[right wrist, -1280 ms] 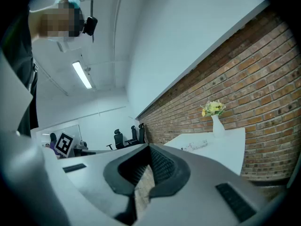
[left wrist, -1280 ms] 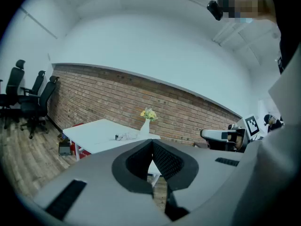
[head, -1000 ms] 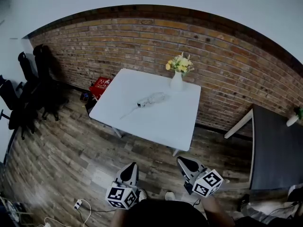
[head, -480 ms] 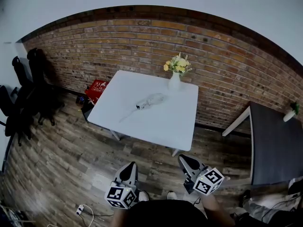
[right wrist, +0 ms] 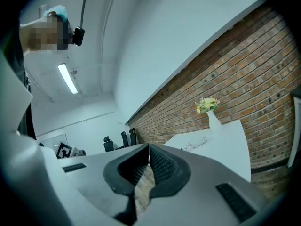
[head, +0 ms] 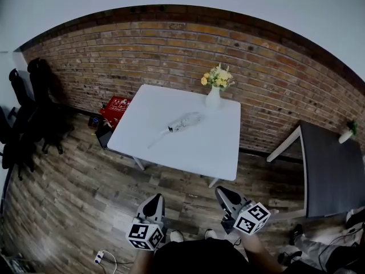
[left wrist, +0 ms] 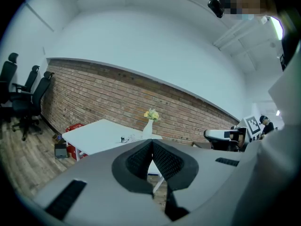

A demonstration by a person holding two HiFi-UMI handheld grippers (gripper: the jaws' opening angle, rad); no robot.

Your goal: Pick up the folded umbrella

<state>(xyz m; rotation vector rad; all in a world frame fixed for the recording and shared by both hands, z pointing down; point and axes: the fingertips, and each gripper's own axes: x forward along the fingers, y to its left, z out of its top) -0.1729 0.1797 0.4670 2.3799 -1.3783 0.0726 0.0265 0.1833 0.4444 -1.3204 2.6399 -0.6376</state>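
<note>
Folded umbrella [head: 182, 121] lies untouched on the table [head: 197, 150], well ahead of the closed, empty left hand-held gripper [head: 157, 200] and right hand-held gripper [head: 224, 193]; the whole pickup remains.

The head view looked steeply down past the left gripper [head: 157, 199] and right gripper [head: 223, 192] at the distant, centred white table [head: 197, 147]; both gripper views faced it too.

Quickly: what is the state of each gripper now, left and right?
Left gripper: closed, holding nothing.
Right gripper: closed, holding nothing.
</note>
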